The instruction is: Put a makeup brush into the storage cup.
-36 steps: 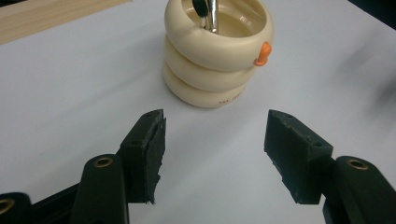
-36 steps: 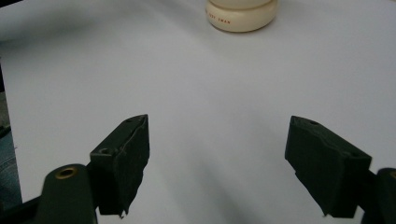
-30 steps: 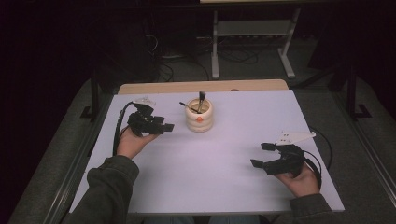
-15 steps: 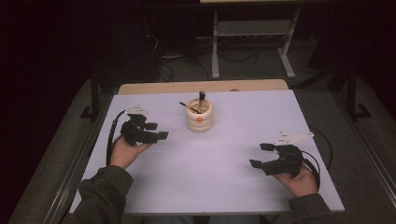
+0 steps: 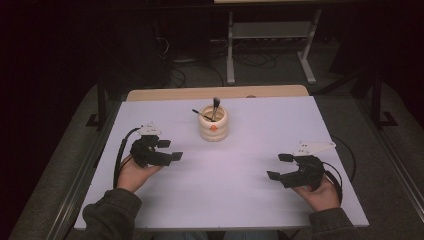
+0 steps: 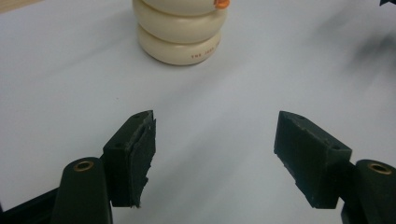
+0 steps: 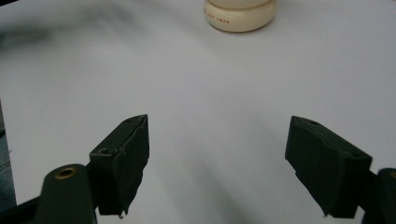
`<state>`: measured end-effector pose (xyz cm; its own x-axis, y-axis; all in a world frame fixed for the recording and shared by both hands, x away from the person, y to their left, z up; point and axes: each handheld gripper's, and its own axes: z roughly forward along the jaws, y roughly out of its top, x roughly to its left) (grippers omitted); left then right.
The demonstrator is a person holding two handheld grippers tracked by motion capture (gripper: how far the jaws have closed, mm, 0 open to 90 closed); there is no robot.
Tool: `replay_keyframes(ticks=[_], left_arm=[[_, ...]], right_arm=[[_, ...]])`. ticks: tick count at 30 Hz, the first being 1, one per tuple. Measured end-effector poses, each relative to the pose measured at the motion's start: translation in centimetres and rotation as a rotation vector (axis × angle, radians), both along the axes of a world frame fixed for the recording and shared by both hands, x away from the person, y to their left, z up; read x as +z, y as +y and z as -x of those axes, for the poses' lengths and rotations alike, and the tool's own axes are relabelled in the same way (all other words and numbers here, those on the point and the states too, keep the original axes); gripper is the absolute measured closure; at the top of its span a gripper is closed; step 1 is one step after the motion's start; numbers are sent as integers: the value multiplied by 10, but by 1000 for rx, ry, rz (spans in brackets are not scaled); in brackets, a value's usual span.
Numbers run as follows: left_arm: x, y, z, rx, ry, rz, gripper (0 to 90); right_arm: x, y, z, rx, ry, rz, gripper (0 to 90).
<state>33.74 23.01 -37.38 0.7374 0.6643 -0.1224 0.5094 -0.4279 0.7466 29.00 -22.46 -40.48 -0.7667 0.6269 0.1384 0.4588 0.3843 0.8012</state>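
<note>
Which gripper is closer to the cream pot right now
Left. The left gripper sits just to the left of the pot and nearer the person, jaws open. The right gripper is farther off, to the pot's right, jaws open.

Brightness: the white counter (image 5: 240, 200) is lit evenly from above; the floor and room beyond its far edge are very dim.
Shadows: soft and faint; a grey smear lies toward the far left corner of the counter in the right gripper view.
Glare: none strong; the cream pot (image 6: 180, 32) has a mild sheen.
Focus: the left tool (image 6: 212, 154) and right tool (image 7: 217, 161) look slightly soft; the pot's lettering is barely legible.
Noise: the high view is grainy in its dark areas.
</note>
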Motion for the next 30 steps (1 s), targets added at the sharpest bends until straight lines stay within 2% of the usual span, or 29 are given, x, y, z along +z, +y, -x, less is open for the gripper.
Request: replay_keyframes(ticks=[1, 3, 7, 9, 18, 22, 24, 30], left_arm=[[-1, -1, 2, 12, 4, 22, 289], [-2, -1, 5, 12, 4, 30, 289], [-3, -1, 9, 11, -16, 26, 291], [-5, 0, 12, 11, -9, 26, 291], [-10, 4, 25, 15, -26, 20, 289], [-12, 6, 30, 21, -25, 40, 289], [-12, 7, 31, 16, -27, 30, 289], [-16, 10, 39, 26, -34, 51, 279]], right_arm=[[0, 0, 0, 0, 1, -1, 208], [0, 0, 0, -3, 4, -1, 208], [0, -1, 0, -6, 3, -3, 208], [0, -2, 1, -13, 2, -8, 208], [-1, -2, 2, -14, 1, -2, 208], [-1, -4, 2, -17, 0, -5, 208], [-2, -4, 3, -20, 3, -6, 208], [-4, -6, 3, -24, 5, -8, 209]])
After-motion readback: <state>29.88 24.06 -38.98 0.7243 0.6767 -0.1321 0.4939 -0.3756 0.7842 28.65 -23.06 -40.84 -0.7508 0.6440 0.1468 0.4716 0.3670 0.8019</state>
